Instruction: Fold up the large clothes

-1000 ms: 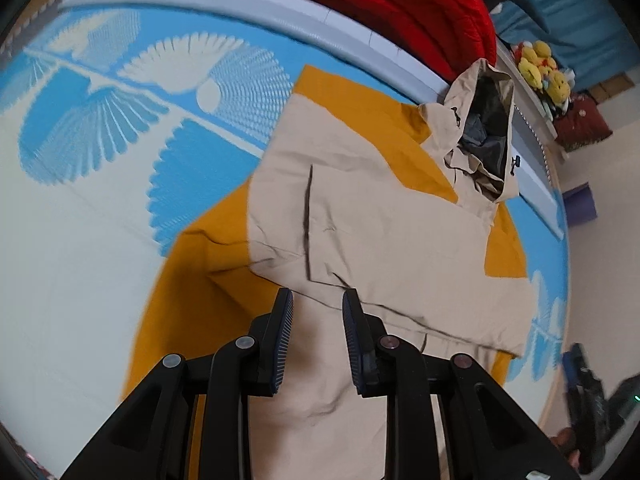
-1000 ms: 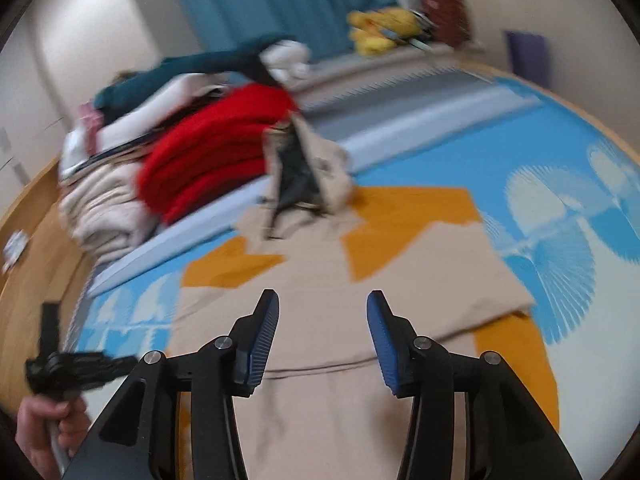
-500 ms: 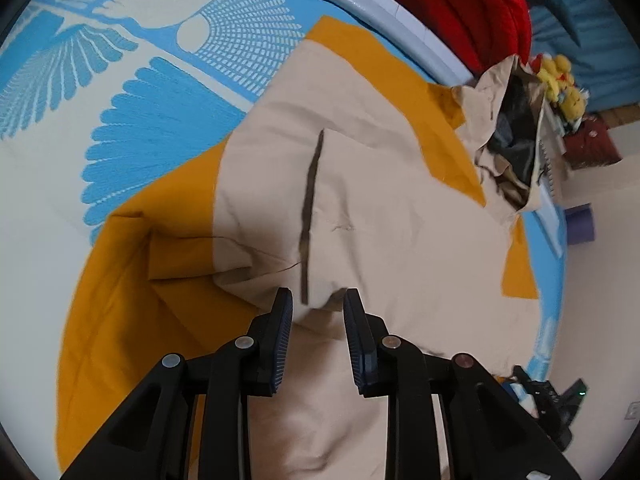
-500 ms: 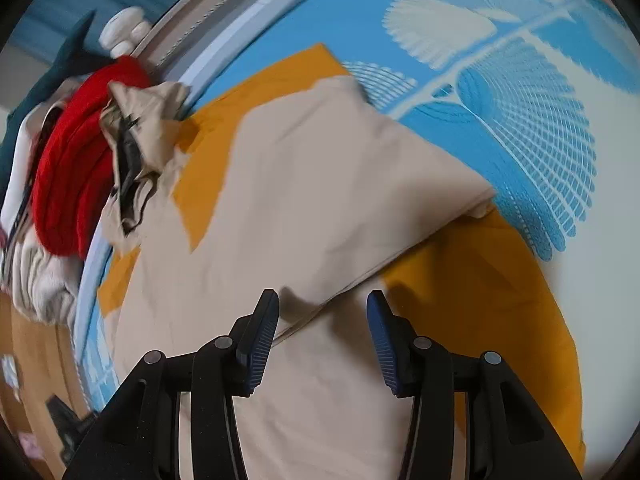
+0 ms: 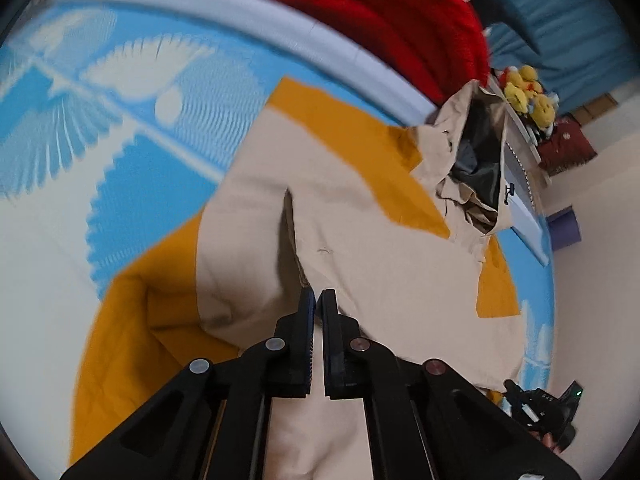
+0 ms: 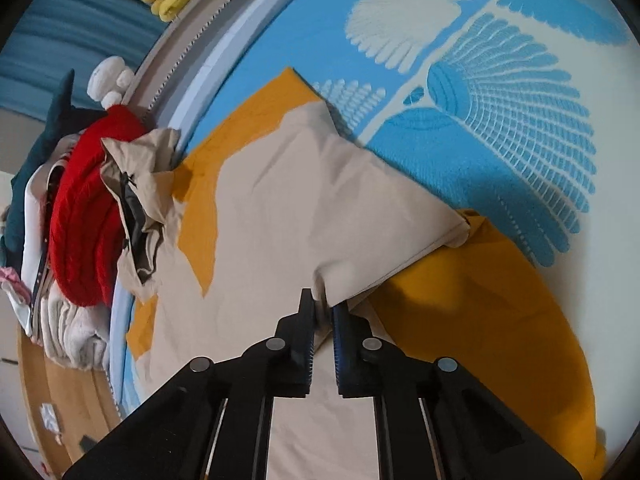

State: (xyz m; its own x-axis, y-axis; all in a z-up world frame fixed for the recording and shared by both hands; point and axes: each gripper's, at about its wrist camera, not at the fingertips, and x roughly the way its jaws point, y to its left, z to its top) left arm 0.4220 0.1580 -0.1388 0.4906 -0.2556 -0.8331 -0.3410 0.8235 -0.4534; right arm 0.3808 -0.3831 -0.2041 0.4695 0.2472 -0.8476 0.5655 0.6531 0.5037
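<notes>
A beige and orange hooded jacket (image 5: 368, 248) lies spread on a blue and white patterned mat (image 5: 100, 128). Its sleeves are folded in over the body and its hood (image 5: 472, 160) points at the mat's far edge. My left gripper (image 5: 319, 300) is shut on a beige fold of the jacket near the lower middle. In the right wrist view the jacket (image 6: 304, 208) fills the centre, and my right gripper (image 6: 322, 304) is shut on the edge of the folded beige sleeve, which lifts slightly between the fingers.
A pile of clothes with a red knit (image 5: 400, 12) on top lies beyond the mat's grey border (image 5: 200, 12); it also shows in the right wrist view (image 6: 80, 216). Yellow plush toys (image 5: 528, 92) sit past the hood. Teal curtains hang behind.
Both grippers have come down onto the jacket and closed on its beige fabric. Half a second ago both were open just above it.
</notes>
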